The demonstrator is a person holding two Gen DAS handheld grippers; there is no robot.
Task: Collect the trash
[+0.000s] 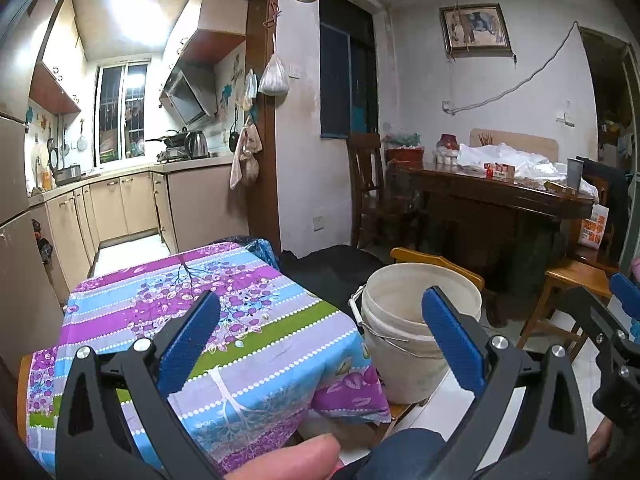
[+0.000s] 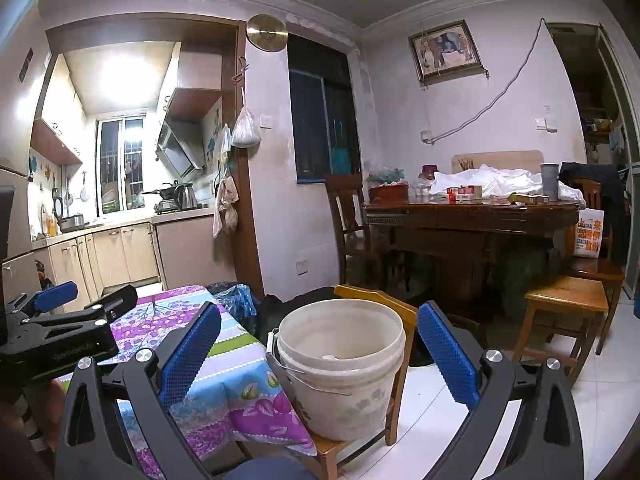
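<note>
Item: left gripper (image 1: 320, 340), my fingers (image 1: 188, 344) spread wide, nothing between them, held above the worktop (image 1: 248, 320) with its floral cloth.
Item: right gripper (image 2: 320, 352), fingers (image 2: 448, 356) likewise apart and empty, aimed at the bucket (image 2: 340, 372).
Item: bucket, white, wire handle down, standing on a small wooden chair (image 2: 396, 304) just beside the worktop. Something pale lies low inside it, possibly trash; too dim to tell.
Item: cloth surface, no loose trash visible from either view.
Status: collecting appears finished or nearly so here. Remaining, by my judgement: check the far dining table (image 2: 472, 216), cluttered with bags and boxes.
</note>
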